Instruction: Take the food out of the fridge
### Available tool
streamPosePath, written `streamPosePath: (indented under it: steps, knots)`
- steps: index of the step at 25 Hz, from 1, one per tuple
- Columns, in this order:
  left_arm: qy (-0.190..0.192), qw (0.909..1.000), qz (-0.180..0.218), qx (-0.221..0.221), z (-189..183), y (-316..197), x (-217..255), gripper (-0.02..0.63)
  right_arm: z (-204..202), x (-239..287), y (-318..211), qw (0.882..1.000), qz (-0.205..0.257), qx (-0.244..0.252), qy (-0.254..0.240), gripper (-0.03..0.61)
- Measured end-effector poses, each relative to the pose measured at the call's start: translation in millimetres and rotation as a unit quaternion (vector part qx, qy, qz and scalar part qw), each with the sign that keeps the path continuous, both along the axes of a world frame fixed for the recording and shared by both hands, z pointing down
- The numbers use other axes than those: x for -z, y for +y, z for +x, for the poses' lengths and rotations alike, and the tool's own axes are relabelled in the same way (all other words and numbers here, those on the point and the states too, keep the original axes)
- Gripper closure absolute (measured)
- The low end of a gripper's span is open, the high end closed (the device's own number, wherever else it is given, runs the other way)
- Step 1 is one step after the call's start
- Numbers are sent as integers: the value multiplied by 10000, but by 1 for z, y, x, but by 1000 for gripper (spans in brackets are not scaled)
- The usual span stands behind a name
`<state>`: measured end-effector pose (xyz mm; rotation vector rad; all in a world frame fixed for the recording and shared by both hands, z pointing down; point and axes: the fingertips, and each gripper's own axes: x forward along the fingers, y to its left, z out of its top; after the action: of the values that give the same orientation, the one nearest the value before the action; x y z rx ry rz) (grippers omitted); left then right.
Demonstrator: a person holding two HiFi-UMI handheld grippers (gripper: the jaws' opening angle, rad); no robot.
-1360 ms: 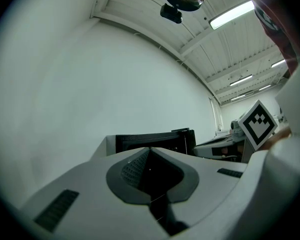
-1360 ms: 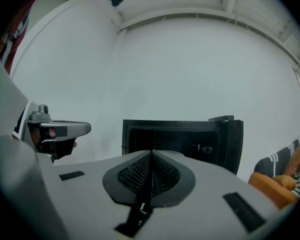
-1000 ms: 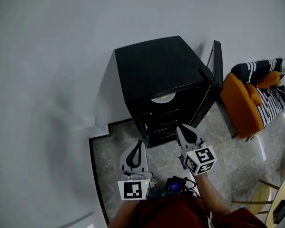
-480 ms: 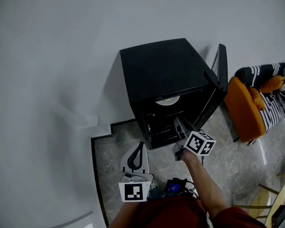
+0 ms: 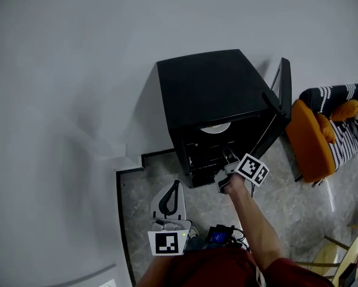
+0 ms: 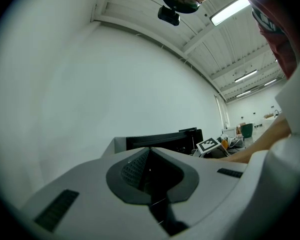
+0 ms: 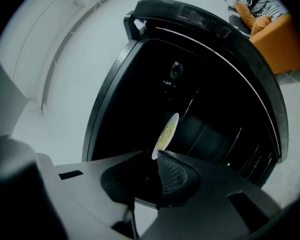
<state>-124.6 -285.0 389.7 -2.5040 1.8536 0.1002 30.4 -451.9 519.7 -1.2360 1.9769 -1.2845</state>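
A black mini fridge (image 5: 211, 88) stands against the white wall, its door (image 5: 284, 88) swung open to the right. On its upper shelf lies a white plate of yellowish food (image 5: 216, 127). My right gripper (image 5: 228, 156) is at the fridge's open front, just below the plate's shelf, jaws shut and empty. In the right gripper view the plate (image 7: 166, 133) shows edge-on just past the right gripper (image 7: 153, 159), apart from it. My left gripper (image 5: 175, 185) hangs back near my body, shut on nothing. The left gripper (image 6: 150, 152) points toward the fridge (image 6: 160, 142).
An orange chair (image 5: 307, 139) with striped cloth (image 5: 340, 97) stands right of the open door. Wire shelves (image 7: 225, 144) fill the fridge's lower part. A dark border strip (image 5: 120, 220) edges the marble floor at the left. A pale wooden table (image 5: 346, 265) is at the lower right.
My right gripper has reached forward from beside my body up to the fridge opening, below the plate. The left gripper has stayed where it was.
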Motion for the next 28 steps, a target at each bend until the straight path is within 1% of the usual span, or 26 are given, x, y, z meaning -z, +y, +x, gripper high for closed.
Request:
streamPosePath:
  steps: [5, 12, 16, 22, 28]
  knots:
    - [-46, 10000, -32, 42, -5, -1, 0, 599, -2, -8, -17, 9997, -137, -59, -211, 526]
    - [-79, 9999, -46, 60, -4, -2, 1, 600, -4, -22, -40, 9955, -394, -206, -837, 517]
    - [-60, 9999, -41, 71, -3, -1, 3, 598, 0, -28, -47, 9928, -486, -329, -1046, 515]
    - [-66, 9999, -104, 55, -1, -4, -1, 598, 0, -31, -63, 9899, -499, -490, -1232, 515]
    - [0, 9998, -184, 20, 8, -8, -4, 600, -2, -32, -72, 9841, -385, -617, -1620, 517]
